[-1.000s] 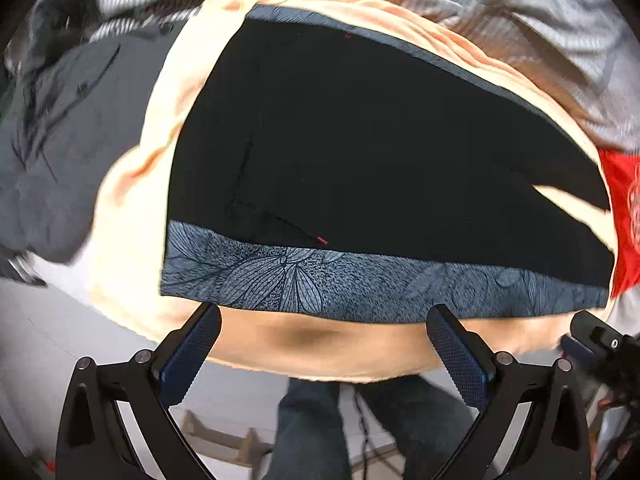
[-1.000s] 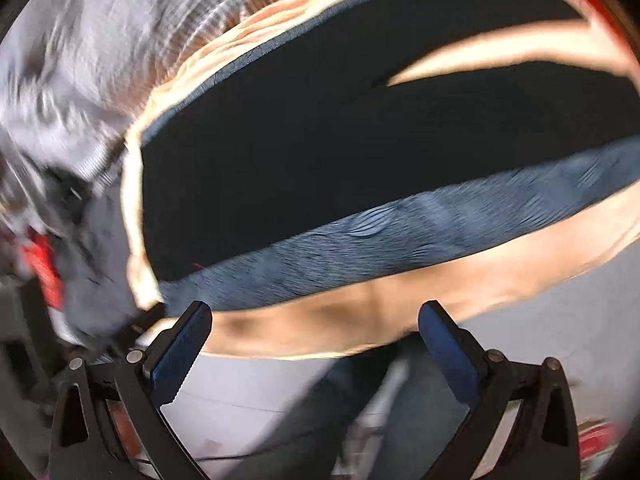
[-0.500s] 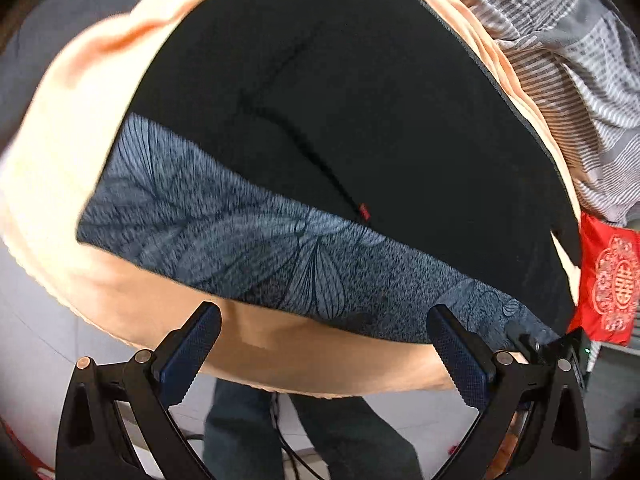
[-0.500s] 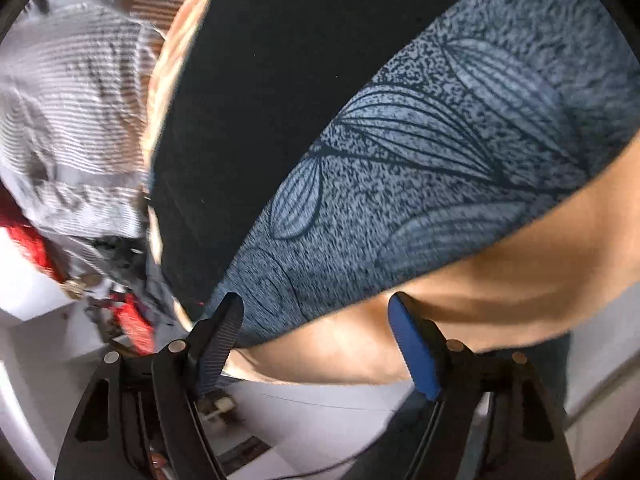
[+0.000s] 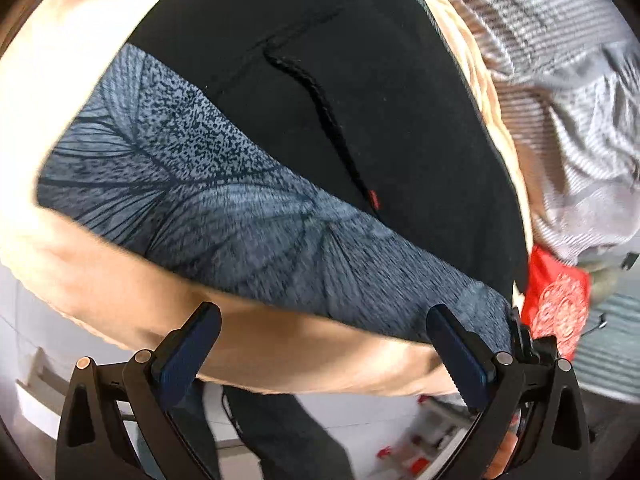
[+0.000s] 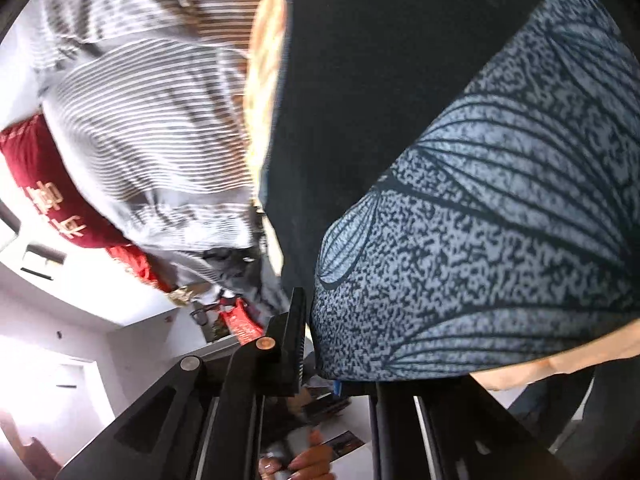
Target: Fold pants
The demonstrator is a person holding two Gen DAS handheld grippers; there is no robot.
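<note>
Lying flat on a peach blanket (image 5: 280, 360): black pants (image 5: 360, 92) with a grey-blue leaf band (image 5: 240, 216) along the near edge. Resting on the black cloth: a thin black cord (image 5: 320, 108) with a small red tip. Hovering just in front of the band: left gripper (image 5: 324, 344), jaws standing wide open, nothing between them, blue pads (image 5: 192, 340) over the blanket's edge. Pinching the corner of the band (image 6: 500, 240): right gripper (image 6: 316, 356), jaws closing, the cloth sitting right between them at the pants' end (image 6: 340, 80). Piling up beyond the blanket: striped grey bedding (image 5: 568, 100), also showing in the right view (image 6: 148, 100). Sitting beside the bedding: something red with a gold pattern (image 5: 560, 300). Showing below the blanket: a person's dark trouser legs (image 5: 288, 432).
</note>
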